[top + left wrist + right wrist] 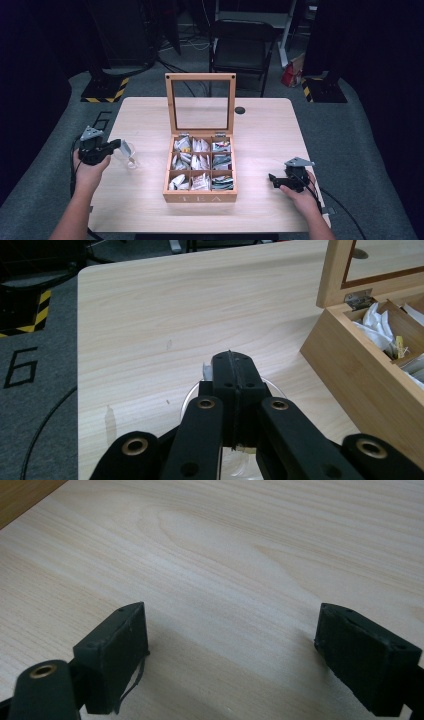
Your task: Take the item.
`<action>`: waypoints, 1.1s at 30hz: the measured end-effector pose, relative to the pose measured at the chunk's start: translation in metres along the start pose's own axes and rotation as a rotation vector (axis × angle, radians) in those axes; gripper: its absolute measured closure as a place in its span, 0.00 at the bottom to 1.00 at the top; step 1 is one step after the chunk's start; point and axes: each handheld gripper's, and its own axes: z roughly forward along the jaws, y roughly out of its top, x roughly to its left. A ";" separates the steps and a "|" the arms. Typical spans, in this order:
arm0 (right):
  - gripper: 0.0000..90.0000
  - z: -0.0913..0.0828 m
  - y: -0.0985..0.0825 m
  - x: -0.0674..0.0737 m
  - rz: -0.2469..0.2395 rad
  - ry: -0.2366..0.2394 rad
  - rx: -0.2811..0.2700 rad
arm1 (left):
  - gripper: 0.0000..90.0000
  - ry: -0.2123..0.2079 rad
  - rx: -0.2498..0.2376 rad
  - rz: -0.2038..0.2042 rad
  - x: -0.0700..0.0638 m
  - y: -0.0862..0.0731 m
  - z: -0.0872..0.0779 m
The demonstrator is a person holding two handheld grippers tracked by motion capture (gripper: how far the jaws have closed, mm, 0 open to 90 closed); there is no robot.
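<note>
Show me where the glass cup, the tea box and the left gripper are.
glass cup [128, 152], high view, on its clear side wall.
tea box [200, 197], high view, on its front wall.
left gripper [234, 371], left gripper view, between the closed jaws' tips.

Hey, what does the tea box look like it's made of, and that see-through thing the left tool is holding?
The tea box looks like light, smooth wood or bamboo, showing grain, with a clear glass or plastic pane in its lid. The see-through cup in the left tool looks like clear plastic or glass; which one is unclear.

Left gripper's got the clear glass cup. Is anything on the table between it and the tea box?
Nothing visible. The left gripper holds the clear cup by its rim, and bare table lies between it and the tea box.
</note>
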 end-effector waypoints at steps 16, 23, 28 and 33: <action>0.15 0.000 0.000 0.000 0.001 0.001 0.000 | 0.95 0.004 0.013 -0.009 0.000 -0.009 0.005; 0.15 0.000 0.000 0.000 0.001 0.001 0.000 | 0.84 -0.009 0.008 -0.020 -0.002 -0.007 0.002; 0.14 0.000 0.000 0.000 0.002 0.001 0.000 | 0.76 -0.022 0.004 -0.021 -0.006 -0.004 0.003; 0.14 0.000 0.000 0.000 0.003 -0.001 -0.001 | 0.68 -0.043 0.005 -0.008 -0.014 0.000 0.003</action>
